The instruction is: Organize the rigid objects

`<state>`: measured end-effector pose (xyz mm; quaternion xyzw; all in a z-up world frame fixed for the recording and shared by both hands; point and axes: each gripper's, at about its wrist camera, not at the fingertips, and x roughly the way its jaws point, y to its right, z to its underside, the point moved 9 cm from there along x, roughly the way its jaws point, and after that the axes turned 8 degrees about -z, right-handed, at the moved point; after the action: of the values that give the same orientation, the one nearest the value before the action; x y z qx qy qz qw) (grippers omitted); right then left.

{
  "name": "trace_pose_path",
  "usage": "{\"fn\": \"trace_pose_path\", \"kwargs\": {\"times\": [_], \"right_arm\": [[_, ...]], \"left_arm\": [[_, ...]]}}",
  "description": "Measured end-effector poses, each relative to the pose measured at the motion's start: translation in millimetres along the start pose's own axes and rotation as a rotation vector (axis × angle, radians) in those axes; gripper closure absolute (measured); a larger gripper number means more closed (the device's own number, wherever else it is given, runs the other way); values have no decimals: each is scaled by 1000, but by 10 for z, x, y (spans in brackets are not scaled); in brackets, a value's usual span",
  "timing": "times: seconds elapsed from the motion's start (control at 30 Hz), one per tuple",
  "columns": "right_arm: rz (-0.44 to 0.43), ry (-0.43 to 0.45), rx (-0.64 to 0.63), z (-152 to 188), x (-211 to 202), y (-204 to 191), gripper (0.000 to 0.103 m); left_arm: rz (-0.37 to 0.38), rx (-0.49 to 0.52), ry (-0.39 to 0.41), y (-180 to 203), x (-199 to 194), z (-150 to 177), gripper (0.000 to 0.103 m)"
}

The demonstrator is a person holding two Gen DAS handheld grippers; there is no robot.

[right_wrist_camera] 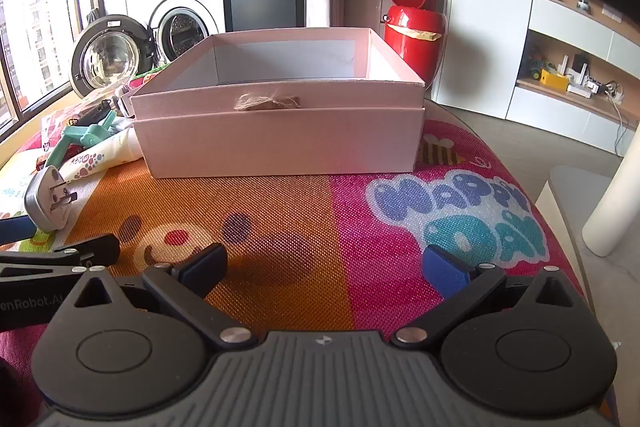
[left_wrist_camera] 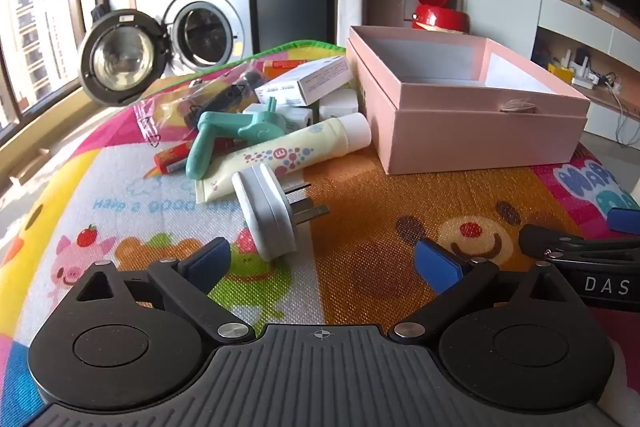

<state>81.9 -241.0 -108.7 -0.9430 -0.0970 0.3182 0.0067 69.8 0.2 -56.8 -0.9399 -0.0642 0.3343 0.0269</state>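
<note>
On a play mat (left_wrist_camera: 360, 227): pink box (left_wrist_camera: 480, 131) w/ plug (left_wrist_camera: 268, 211) & tube (left_wrist_camera: 288, 151) beside it; left gripper (left_wrist_camera: 324, 263) & right gripper (right_wrist_camera: 328, 267) both spread wide, holding nothing.

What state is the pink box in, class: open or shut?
Open: the pink box has no lid on top, and its pale inner walls show.
</note>
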Motion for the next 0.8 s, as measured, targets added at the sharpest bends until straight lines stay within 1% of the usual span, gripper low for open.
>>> {"fn": "trace_pose_path", "kwargs": {"times": [0.23, 0.8], "right_arm": [[-5, -3, 7, 3, 2, 0, 0], [-3, -4, 4, 3, 8, -3, 0]], "left_arm": [[-10, 11, 0, 23, 2, -1, 1], [-1, 0, 0, 0, 3, 0, 1]]}}
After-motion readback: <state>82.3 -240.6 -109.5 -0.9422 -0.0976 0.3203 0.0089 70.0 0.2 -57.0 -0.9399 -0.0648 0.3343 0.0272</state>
